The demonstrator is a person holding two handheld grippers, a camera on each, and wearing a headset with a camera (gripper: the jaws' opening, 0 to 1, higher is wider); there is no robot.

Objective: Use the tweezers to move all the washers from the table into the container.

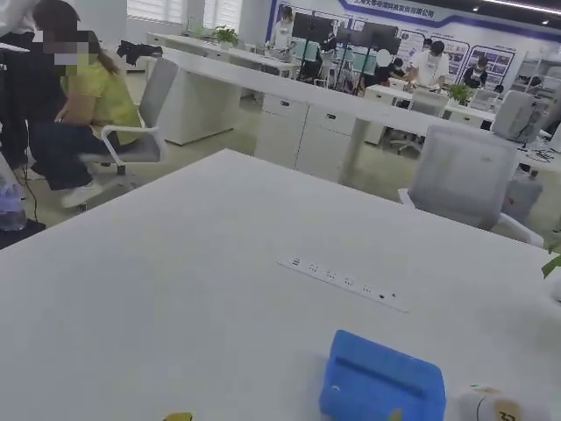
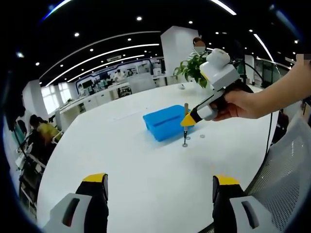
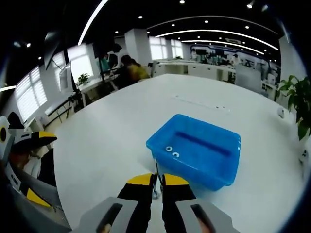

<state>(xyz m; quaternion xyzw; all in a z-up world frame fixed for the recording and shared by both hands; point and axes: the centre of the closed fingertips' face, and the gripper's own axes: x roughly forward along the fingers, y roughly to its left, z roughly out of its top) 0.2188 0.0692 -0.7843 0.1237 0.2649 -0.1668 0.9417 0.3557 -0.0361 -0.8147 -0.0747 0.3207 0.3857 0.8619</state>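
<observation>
At the far left of the room, a person in a yellow top sits at another desk, well apart from the work. The left gripper is held low over the near side of the white table. Its yellow-tipped fingers stand wide apart, with nothing between them. Moving right along the table top, a power strip is set flush into the surface beyond the work area. The blue container sits upright on the table near its middle, and two washers lie side by side on its floor toward the left wall. Just in front of the container's near right corner, seen from the left gripper view, the tweezers point straight down at the table. A single washer lies at their tip. It cannot be told whether the tips touch it. A second loose washer lies on the table just to the right. The tweezers are held in the right gripper, and its own view shows the fingers drawn narrow and clamped on them. A hand reaching in from the right grasps that gripper. A potted plant stands behind it at the table's far side. An office chair stands at the table's far right.
</observation>
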